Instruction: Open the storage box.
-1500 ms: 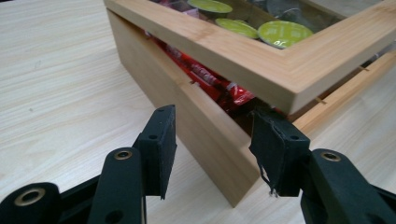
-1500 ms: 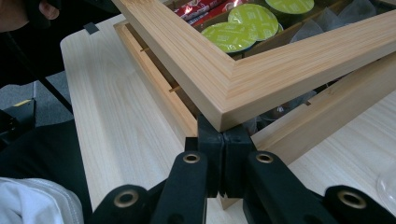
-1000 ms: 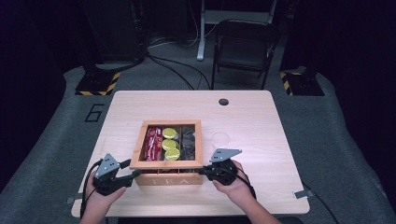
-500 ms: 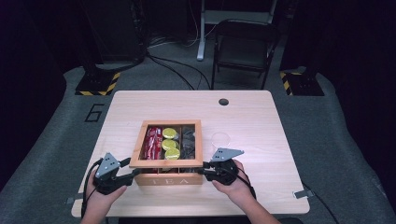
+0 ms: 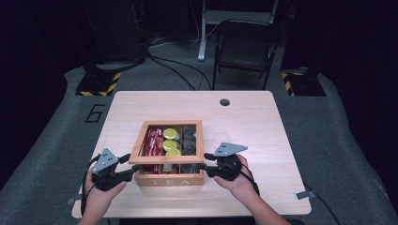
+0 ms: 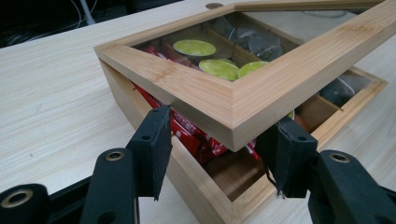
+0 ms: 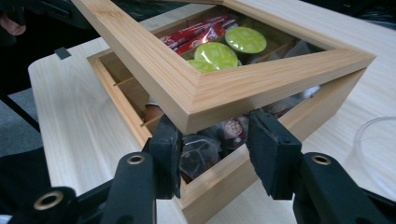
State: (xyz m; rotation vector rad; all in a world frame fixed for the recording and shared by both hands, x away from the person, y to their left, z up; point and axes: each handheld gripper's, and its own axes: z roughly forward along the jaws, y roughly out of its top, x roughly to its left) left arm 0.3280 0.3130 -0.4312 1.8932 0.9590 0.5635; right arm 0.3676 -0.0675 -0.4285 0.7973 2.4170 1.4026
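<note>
We had the wooden tea box [image 5: 168,176] sitting mid-table [image 5: 263,122], near the person's edge, with its glass-windowed lid [image 5: 164,158] raised at the front and apparently hinged along the far side. We judged the step as opening the lid.

Left gripper [image 5: 126,172] was at the lid's front-left corner, right gripper [image 5: 205,167] at the front-right corner. Both roughly level with the gap between lid and box.

Key relation: the lid's front edge ran left-right between the two tools, with each gripper pointing inward at its own corner. In the left gripper view the jaws stood apart, straddling the lid corner [image 6: 236,109] from below, apparently not pinching it. Same in the right gripper view: jaws apart, under the corner [image 7: 196,105], nothing clamped.

So the lid seemed to rest on the jaw tops, not in a grip. Both hands were equally near, with no favoured side.

Contents visible through the window: red packets [image 5: 152,140], green-topped capsules [image 5: 170,134], dark tea bags [image 5: 189,140].

Next move likely needs both corners lifted evenly, swinging away from the person, otherwise the lid could rack or slip off a jaw.
</note>
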